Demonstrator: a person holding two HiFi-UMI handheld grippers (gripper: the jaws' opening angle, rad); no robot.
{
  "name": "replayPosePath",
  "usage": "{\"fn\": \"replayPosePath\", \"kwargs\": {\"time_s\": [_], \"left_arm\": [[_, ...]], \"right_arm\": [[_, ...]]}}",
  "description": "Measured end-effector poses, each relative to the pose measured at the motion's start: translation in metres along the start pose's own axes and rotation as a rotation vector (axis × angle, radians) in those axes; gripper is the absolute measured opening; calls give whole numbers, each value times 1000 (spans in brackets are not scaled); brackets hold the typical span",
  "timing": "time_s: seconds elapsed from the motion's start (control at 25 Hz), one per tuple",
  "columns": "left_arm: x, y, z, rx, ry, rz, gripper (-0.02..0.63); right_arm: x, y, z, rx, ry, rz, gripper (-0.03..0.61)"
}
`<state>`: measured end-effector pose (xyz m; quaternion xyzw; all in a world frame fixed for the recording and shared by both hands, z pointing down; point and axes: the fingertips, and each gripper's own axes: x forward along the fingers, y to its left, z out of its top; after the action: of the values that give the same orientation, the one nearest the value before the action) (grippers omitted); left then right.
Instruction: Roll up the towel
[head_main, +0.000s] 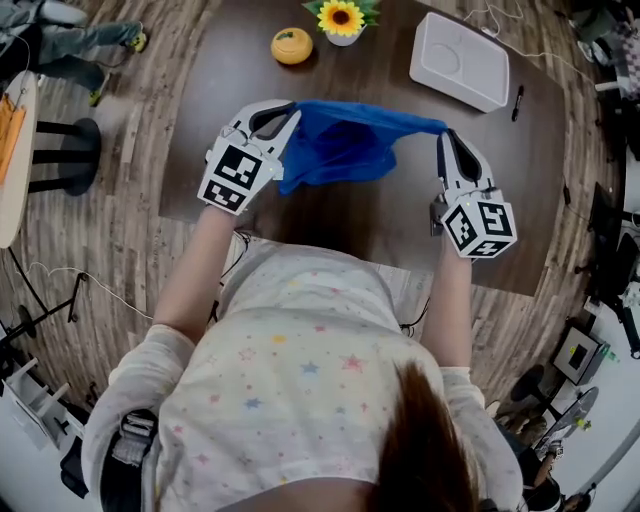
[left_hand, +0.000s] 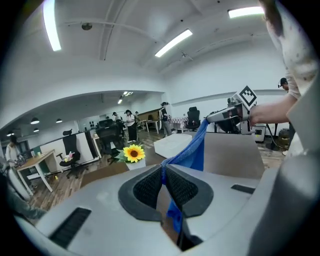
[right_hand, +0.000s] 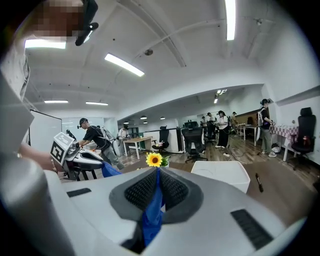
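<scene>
A blue towel (head_main: 340, 145) hangs in the air above the brown table (head_main: 400, 225), stretched between both grippers. My left gripper (head_main: 291, 110) is shut on the towel's left corner, and the cloth (left_hand: 192, 150) runs from between its pads toward the other gripper. My right gripper (head_main: 442, 132) is shut on the right corner; a strip of blue cloth (right_hand: 152, 207) is pinched between its pads. The middle of the towel sags in loose folds below the taut top edge.
At the table's far side stand a white rectangular tray (head_main: 460, 60), a sunflower in a small white pot (head_main: 342, 20) and an orange round object (head_main: 291, 45). A black pen (head_main: 517, 102) lies right of the tray. Chairs and people fill the room behind.
</scene>
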<state>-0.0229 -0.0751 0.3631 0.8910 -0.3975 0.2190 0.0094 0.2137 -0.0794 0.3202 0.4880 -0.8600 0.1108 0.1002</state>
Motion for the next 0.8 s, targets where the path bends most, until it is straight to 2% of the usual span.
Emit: {"fn": "replayPosePath", "kwargs": {"time_s": [0.4,0.8], "left_arm": [[-24,40,69,44,-96,71,29],[-50,68,150,126,-211,126,29]], "right_arm": [[6,10,65,-77,-115,24,15],[-11,11,147,-177,-255,26,14]]}}
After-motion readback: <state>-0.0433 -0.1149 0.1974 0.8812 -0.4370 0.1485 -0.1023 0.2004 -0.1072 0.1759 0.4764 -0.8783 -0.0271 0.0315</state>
